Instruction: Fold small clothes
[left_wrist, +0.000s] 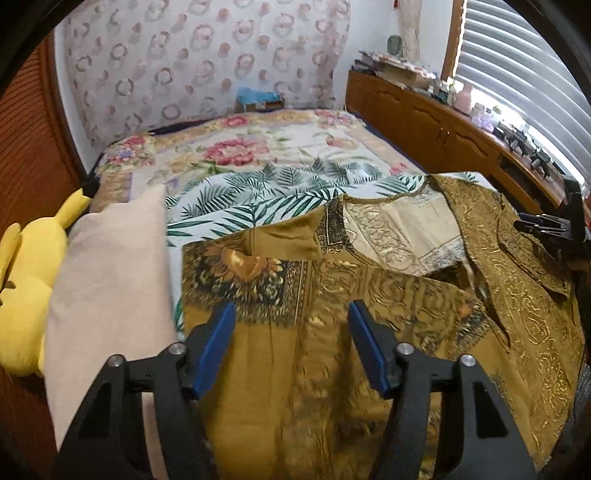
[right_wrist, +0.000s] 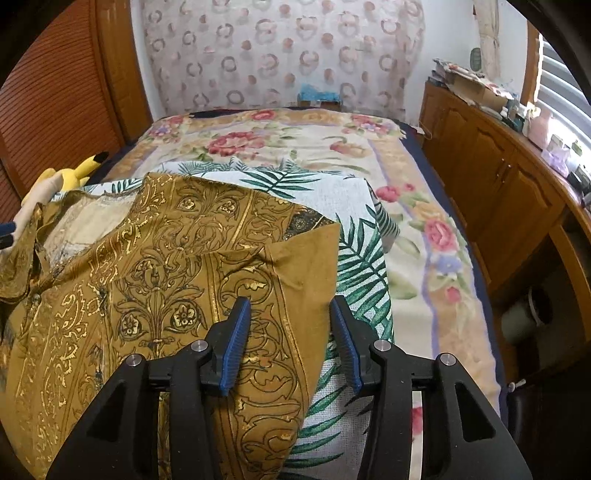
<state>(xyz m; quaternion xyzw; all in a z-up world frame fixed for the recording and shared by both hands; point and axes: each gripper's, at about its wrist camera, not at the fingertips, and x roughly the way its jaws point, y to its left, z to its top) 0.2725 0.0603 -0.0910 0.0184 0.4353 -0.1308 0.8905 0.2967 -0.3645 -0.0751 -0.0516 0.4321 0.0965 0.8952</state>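
A mustard-gold patterned shirt lies spread on the bed, its pale inner lining showing near the collar. In the right wrist view the shirt covers the left half of the frame, its right sleeve edge folded over. My left gripper is open just above the shirt's left side, blue pads on either side of the cloth. My right gripper is open over the shirt's right edge. It also shows as a black shape at the far right of the left wrist view. Neither gripper holds anything.
A palm-leaf cloth lies under the shirt on a floral bedspread. A beige pillow and a yellow plush toy sit at the left. A wooden cabinet runs along the right, a wooden louvred door at the left.
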